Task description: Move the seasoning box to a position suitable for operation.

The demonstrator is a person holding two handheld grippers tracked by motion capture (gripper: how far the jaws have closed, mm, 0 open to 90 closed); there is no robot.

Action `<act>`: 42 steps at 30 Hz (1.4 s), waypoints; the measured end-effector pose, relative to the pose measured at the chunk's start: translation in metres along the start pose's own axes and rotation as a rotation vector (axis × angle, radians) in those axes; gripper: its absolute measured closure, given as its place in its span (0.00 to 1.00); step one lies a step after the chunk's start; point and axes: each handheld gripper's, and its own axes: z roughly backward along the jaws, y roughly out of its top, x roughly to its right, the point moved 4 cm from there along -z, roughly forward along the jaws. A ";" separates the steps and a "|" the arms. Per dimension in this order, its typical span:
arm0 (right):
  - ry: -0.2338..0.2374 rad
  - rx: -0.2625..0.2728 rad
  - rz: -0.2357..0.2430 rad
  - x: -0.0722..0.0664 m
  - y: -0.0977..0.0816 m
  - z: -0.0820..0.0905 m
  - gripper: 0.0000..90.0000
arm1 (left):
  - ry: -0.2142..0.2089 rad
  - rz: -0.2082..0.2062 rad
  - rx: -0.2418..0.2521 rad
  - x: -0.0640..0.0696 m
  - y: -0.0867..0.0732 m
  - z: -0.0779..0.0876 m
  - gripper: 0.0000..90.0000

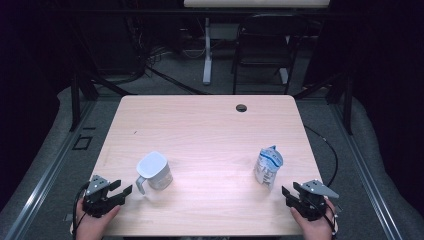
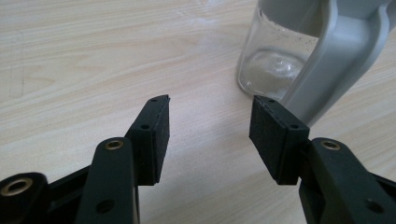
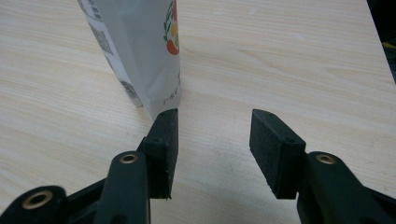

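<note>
A clear jug (image 1: 155, 171) with a grey rim and handle stands on the wooden table (image 1: 205, 130), left of the middle. My left gripper (image 1: 121, 191) sits just left of its handle, open, with nothing between its fingers. In the left gripper view the jug (image 2: 275, 60) and its grey handle (image 2: 336, 60) are close ahead of the right jaw of that gripper (image 2: 210, 105). A white and blue pouch (image 1: 268, 166) stands upright at the right. My right gripper (image 1: 290, 193) is just in front of it, open and empty. In the right gripper view the pouch (image 3: 135, 51) rises ahead of the left jaw of the gripper (image 3: 215, 116).
A round cable hole (image 1: 241, 108) lies near the table's far edge. Behind the table stand a black chair (image 1: 263, 47) and a white desk leg (image 1: 207, 50). A cable (image 1: 330, 150) trails off the table's right side. Bare wood stretches between jug and pouch.
</note>
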 end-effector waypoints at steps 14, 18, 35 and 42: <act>0.017 0.030 -0.008 -0.004 0.005 0.008 0.57 | -0.012 -0.001 0.033 0.011 0.004 0.011 0.50; 0.021 0.025 -0.014 -0.002 0.002 0.008 0.57 | -0.052 -0.002 0.054 0.018 0.010 0.014 0.53; 0.025 0.037 -0.026 -0.003 0.004 0.010 0.56 | -0.035 -0.063 0.047 0.042 0.016 0.002 0.54; 0.025 0.035 -0.040 -0.001 0.001 0.013 0.56 | -0.011 -0.050 0.049 0.041 0.018 -0.002 0.59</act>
